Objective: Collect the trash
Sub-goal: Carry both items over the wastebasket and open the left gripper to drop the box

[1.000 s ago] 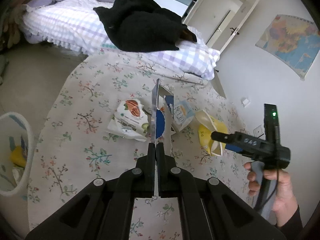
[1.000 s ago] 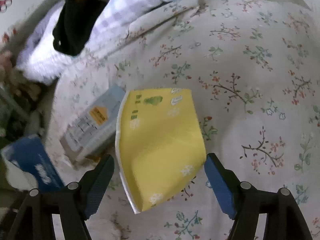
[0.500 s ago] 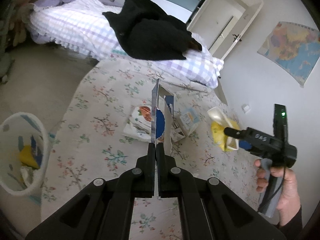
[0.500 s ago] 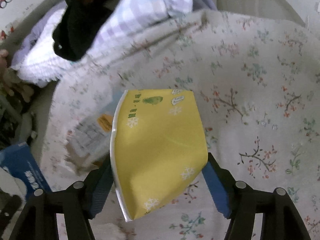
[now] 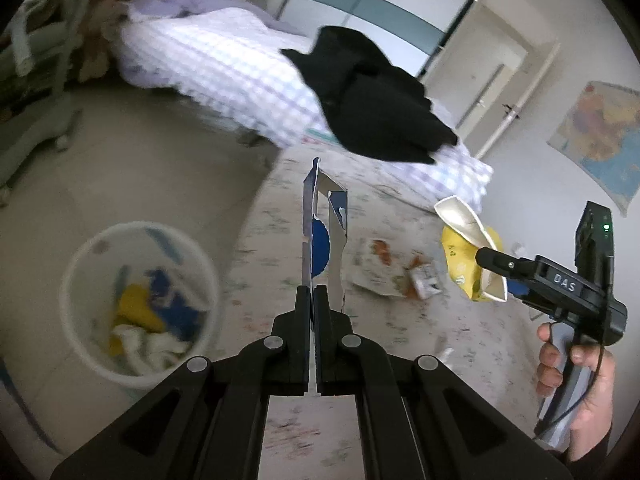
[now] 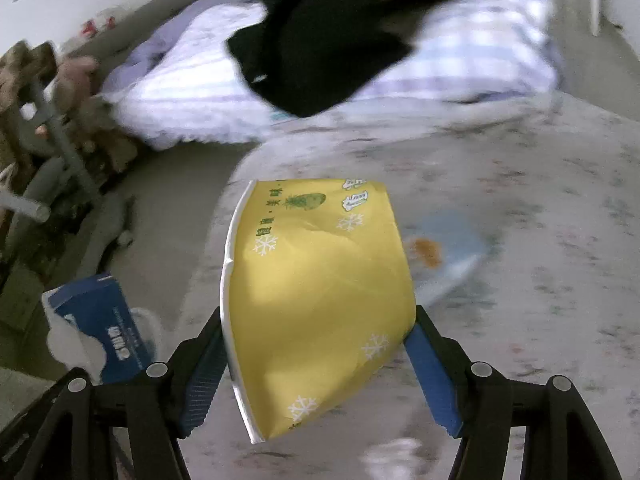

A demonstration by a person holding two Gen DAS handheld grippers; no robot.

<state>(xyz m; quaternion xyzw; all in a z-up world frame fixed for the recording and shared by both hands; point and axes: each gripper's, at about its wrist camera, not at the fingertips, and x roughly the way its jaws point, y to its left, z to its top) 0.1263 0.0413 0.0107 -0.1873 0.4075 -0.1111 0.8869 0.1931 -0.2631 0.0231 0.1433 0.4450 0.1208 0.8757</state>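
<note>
My left gripper (image 5: 312, 292) is shut on a torn blue and white carton (image 5: 324, 232), held upright in the air above the floral rug's edge. My right gripper (image 6: 316, 340) is shut on a yellow paper carton (image 6: 320, 292); it also shows in the left wrist view (image 5: 472, 256), lifted off the rug at the right. The white trash basket (image 5: 76, 312) stands on the floor at the lower left and holds yellow, blue and white rubbish. The blue carton also shows in the right wrist view (image 6: 96, 320).
A flat snack wrapper (image 5: 376, 272) and a small carton (image 5: 426, 284) lie on the floral rug (image 5: 400, 340). A bed with a checked cover (image 5: 224, 68) and a black garment (image 5: 372, 100) stands behind. A grey frame (image 5: 36, 80) stands at the left.
Both grippers have lifted and swung left with their cartons. The trash basket has come further into the left wrist view. The yellow carton is off the rug.
</note>
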